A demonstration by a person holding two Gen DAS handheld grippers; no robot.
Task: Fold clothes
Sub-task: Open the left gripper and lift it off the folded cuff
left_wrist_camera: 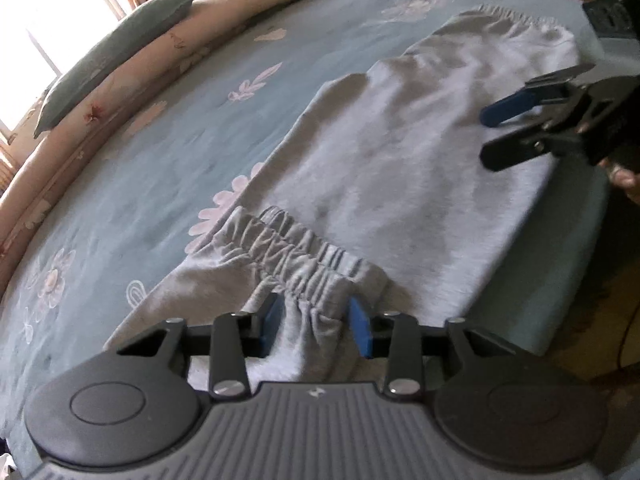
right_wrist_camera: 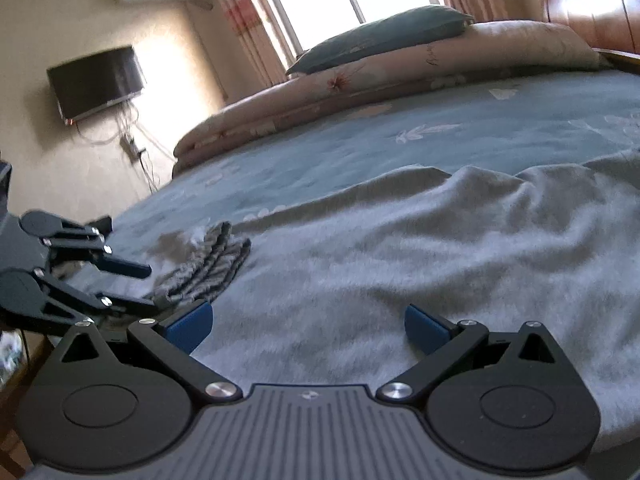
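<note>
L tool [left_wrist_camera: 316, 322] clamped on trousers' [left_wrist_camera: 400, 168] cuff end | R tool [left_wrist_camera: 490, 140] pads apart, empty, over mid-leg | trousers flat on bed [left_wrist_camera: 140, 184], long axis running away to waistband [left_wrist_camera: 516, 16] | L nearer cuffs.

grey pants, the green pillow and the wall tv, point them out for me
grey pants [left_wrist_camera: 400, 168], left wrist view, on the flat middle of the cloth
green pillow [right_wrist_camera: 380, 36], right wrist view, on the middle of its top face
wall tv [right_wrist_camera: 96, 80], right wrist view, on the centre of the dark screen
</note>
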